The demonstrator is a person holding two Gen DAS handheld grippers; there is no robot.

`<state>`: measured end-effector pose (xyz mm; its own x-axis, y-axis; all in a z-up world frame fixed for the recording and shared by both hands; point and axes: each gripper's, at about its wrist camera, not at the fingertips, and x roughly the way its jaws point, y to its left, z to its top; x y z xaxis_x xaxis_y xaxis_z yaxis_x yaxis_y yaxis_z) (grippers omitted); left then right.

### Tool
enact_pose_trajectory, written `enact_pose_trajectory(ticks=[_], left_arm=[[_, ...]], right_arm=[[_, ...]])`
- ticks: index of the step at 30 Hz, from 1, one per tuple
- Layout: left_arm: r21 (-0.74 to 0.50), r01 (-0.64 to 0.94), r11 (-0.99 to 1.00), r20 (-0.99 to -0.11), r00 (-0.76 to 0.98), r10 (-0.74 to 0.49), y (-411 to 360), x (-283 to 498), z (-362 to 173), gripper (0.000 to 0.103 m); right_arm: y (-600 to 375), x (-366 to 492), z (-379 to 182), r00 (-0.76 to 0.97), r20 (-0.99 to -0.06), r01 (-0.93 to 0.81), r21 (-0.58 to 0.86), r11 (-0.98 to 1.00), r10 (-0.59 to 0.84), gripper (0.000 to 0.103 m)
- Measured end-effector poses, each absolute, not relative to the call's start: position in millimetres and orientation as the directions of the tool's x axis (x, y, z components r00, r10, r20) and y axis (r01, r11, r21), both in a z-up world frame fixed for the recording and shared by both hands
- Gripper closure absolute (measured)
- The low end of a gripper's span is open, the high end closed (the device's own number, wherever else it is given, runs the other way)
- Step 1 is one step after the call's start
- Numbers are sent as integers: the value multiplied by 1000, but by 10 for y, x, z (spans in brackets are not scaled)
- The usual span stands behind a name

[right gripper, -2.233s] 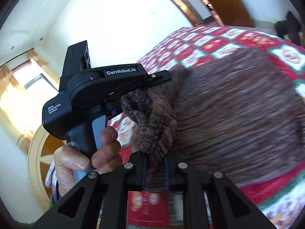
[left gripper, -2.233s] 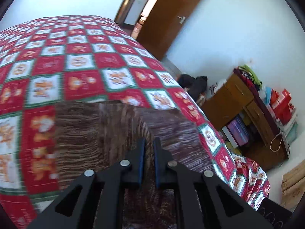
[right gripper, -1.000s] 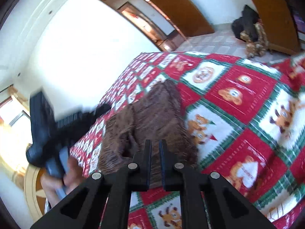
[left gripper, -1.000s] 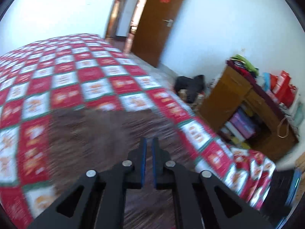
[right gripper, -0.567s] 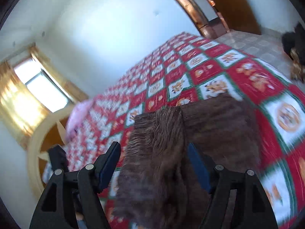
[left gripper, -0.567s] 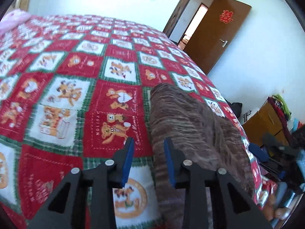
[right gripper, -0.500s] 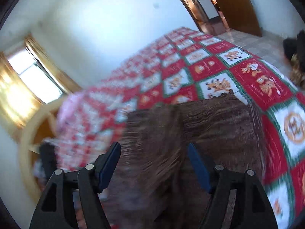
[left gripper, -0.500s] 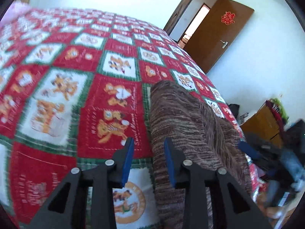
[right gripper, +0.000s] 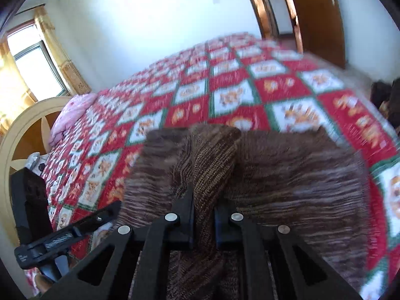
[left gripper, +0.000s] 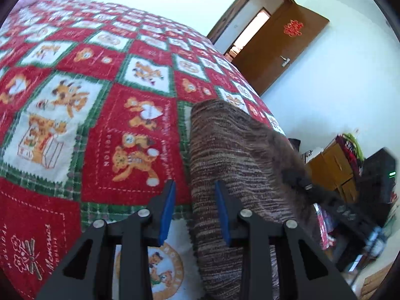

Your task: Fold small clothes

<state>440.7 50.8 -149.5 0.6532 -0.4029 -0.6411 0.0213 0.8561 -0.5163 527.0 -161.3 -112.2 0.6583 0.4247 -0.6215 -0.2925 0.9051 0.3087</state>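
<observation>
A brown striped knit garment [left gripper: 225, 155] lies on the red, white and green checked bedspread [left gripper: 105, 80]. My left gripper [left gripper: 193, 207] is open, its blue-padded fingers straddling the garment's left edge just above the bed. In the right wrist view my right gripper [right gripper: 203, 212] is shut on a raised fold of the brown knit garment [right gripper: 212, 165], with the rest of the cloth [right gripper: 300, 182] spread to its right. The left gripper's black body [right gripper: 50, 237] shows at the lower left there.
A brown door [left gripper: 280, 52] stands open at the far end. A wooden cabinet [left gripper: 332, 167] with clutter is beside the bed on the right. A cream headboard [right gripper: 22, 135], a pink pillow [right gripper: 70, 115] and a window [right gripper: 32, 70] are at the left.
My right gripper was open over the garment half a second ago and has closed on a fold of it. My left gripper opened earlier and now hovers at the garment's left edge.
</observation>
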Motion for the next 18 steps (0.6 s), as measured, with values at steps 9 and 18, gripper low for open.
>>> enact_pose_trajectory(ticks=[9,18], left_arm=[[-409,117,905,-635,676,-374,83,4485,-1210,41],[-235,143,961,-692,670,-269,-222,4440,-1330,30]], right_arm=[[-2123,5199,-746,740,-633,-219,95,971,229,93],[-2601,5412,-1264,623,-739,-144,215,966,257,76]])
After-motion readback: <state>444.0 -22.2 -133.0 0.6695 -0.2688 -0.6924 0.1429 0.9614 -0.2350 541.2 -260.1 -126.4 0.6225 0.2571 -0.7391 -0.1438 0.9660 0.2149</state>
